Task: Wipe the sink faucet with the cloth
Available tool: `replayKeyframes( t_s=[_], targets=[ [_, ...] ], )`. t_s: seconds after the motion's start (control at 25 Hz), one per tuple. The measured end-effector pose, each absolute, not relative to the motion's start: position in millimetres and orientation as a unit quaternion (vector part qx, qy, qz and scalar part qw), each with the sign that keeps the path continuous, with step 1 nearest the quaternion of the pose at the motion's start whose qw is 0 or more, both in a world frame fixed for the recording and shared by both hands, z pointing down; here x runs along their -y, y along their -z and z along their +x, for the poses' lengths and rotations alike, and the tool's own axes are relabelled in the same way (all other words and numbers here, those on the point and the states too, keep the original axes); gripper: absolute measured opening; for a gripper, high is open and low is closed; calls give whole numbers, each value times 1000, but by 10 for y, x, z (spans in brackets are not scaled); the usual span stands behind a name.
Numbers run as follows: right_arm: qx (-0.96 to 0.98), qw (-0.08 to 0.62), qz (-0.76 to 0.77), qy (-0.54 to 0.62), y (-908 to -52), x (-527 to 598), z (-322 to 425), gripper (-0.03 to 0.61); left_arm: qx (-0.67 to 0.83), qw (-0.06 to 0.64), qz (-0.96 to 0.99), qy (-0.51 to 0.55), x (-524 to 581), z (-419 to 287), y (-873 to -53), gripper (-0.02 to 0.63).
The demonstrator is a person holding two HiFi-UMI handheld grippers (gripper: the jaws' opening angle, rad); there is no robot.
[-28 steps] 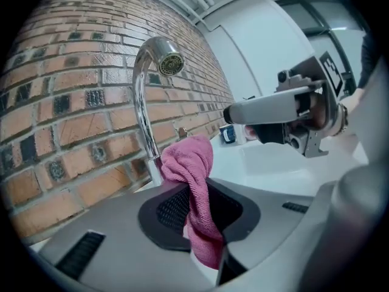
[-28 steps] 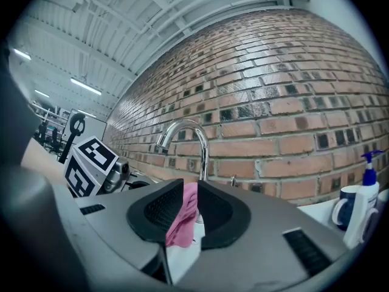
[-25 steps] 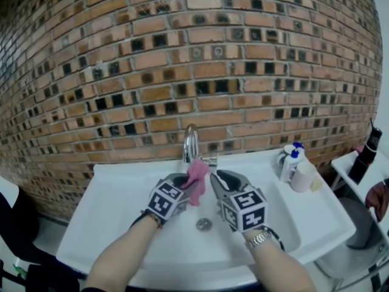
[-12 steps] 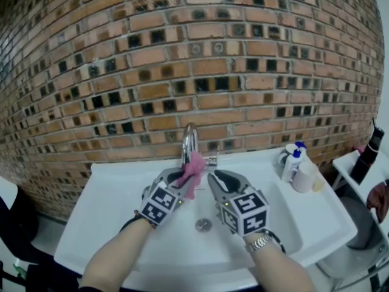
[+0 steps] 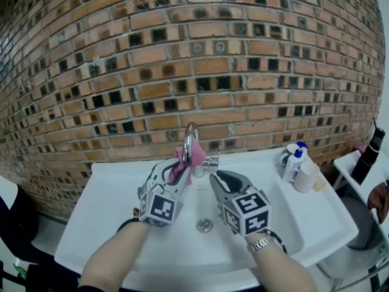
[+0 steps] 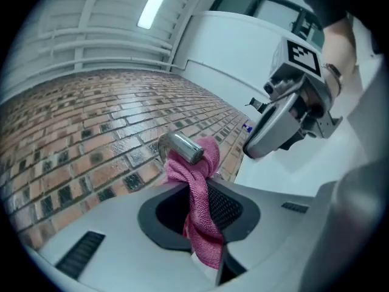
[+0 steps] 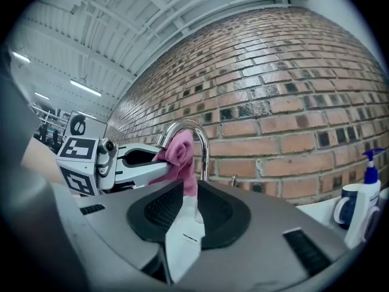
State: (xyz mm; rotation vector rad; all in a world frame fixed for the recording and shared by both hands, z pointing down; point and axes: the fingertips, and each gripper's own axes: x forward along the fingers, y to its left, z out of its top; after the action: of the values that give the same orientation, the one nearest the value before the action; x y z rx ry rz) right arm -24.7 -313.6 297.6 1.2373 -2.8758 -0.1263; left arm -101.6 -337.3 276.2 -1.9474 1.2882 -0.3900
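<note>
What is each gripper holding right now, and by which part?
The left gripper pinches the pink cloth around its bunched middle, with the cloth's upper end pressed against the faucet spout. The right gripper holds nothing.

You are rubbing nubbly cloth (image 6: 197, 193) on a polished metal faucet (image 6: 181, 147) over a glossy sink (image 5: 109, 205), facing a rough brick wall (image 5: 182, 59).

In the head view the pink cloth (image 5: 187, 157) covers the downturned end of the faucet (image 5: 191, 140), and the cloth's lower end disappears between the clamped jaws of the left gripper (image 5: 175, 170). Right of the faucet, the labels on the bottles (image 5: 292, 163) are too small to read. Farther right, a dark red thing (image 5: 380, 201) is cut off by the picture's edge and cannot be identified.
</note>
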Motion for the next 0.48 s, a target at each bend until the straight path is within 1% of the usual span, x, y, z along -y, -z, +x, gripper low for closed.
replayKeyframes(
  t_s=[0.28,0.48],
  targets=[
    [918,7,395,40,-2979,3131,-253,86,-508,467,-703,172,3442,-998,-2483,67],
    [919,7,392,40,-2969,3113,-264,86,-508,483,-694,165,3501,-989,-2341,67]
  ],
)
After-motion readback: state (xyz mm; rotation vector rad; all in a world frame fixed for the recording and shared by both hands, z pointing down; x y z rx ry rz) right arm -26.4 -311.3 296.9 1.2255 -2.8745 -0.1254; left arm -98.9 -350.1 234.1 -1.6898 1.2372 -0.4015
